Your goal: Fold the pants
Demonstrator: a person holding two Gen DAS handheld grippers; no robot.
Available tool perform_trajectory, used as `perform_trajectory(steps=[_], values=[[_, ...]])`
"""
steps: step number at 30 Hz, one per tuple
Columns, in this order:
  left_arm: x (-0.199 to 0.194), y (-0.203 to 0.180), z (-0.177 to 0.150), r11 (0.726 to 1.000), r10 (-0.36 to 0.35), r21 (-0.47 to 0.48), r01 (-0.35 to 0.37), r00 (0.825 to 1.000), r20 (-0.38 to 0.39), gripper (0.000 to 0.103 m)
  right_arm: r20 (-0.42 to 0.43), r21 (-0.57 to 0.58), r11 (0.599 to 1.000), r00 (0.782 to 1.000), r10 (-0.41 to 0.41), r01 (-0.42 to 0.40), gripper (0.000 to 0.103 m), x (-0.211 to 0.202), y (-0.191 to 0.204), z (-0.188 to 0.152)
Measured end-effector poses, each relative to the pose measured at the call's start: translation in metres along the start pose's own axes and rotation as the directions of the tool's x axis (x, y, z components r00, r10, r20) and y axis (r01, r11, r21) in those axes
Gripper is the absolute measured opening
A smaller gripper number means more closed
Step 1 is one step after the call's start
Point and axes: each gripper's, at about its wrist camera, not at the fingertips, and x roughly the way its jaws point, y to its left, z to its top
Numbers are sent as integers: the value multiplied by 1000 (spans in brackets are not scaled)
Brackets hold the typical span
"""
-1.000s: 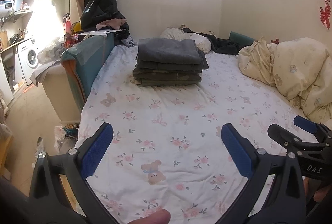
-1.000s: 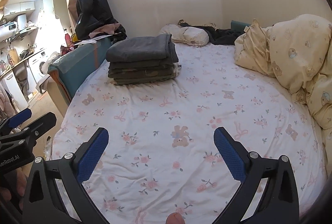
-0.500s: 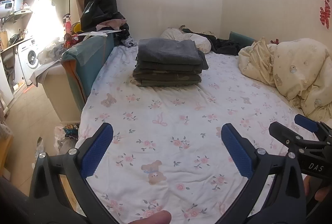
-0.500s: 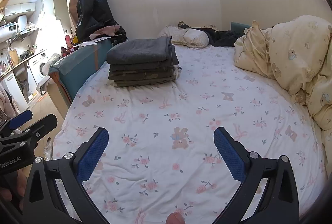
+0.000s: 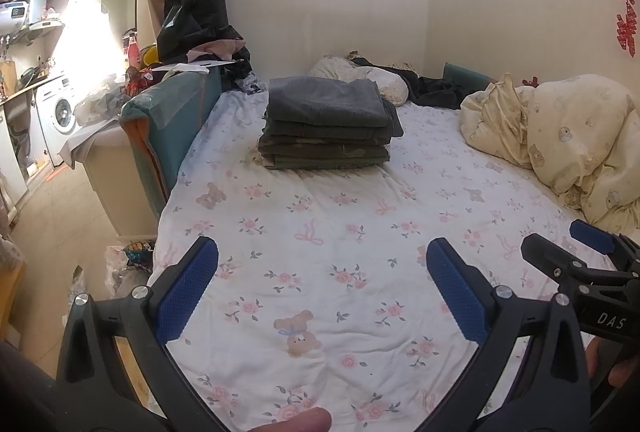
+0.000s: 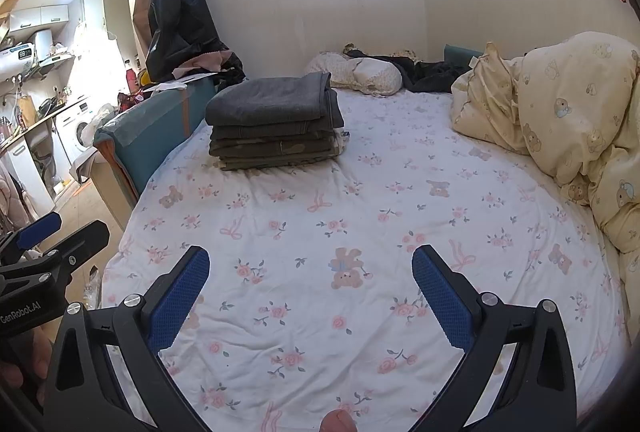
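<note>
Both tools hang empty over the near end of the bed: the left gripper (image 5: 322,284) has its blue pads (image 5: 186,290) spread wide with only the flowered sheet (image 5: 320,224) between them, and the right gripper (image 6: 310,286) stands just as wide apart, holding nothing

Well ahead of both, toward the far left of the mattress, sits a stack of folded pants (image 5: 328,125), grey on top and olive and camouflage below, edges squared and lying flat. No loose pair lies on the sheet within reach of either tool, so my judgement is that this is a pause between items: either the pile is complete or another pair has to be fetched. A dark heap of clothes (image 6: 424,69) lies beyond the stack by the pillow (image 6: 360,73), far ahead of the right tool; whether it holds pants I cannot tell. If it does, the next move calls for a long reach forward past the stack without knocking it, then spreading the garment on the bare sheet directly ahead

From the left wrist, the right tool shows at the right edge, plus the floor (image 5: 60,216) and washing machine (image 5: 60,111) off to the left. From the right wrist, more of the cream duvet (image 6: 568,103) on the right appears, and the stack's right-hand folded edges
</note>
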Motion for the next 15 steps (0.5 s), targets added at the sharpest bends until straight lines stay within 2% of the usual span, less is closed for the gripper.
perform_trajectory(steps=[15], values=[[-2,3,2,1000,0,-1,0,1000,5,103,1,-1,1000,1000,-2,2,103,-1,1,3]])
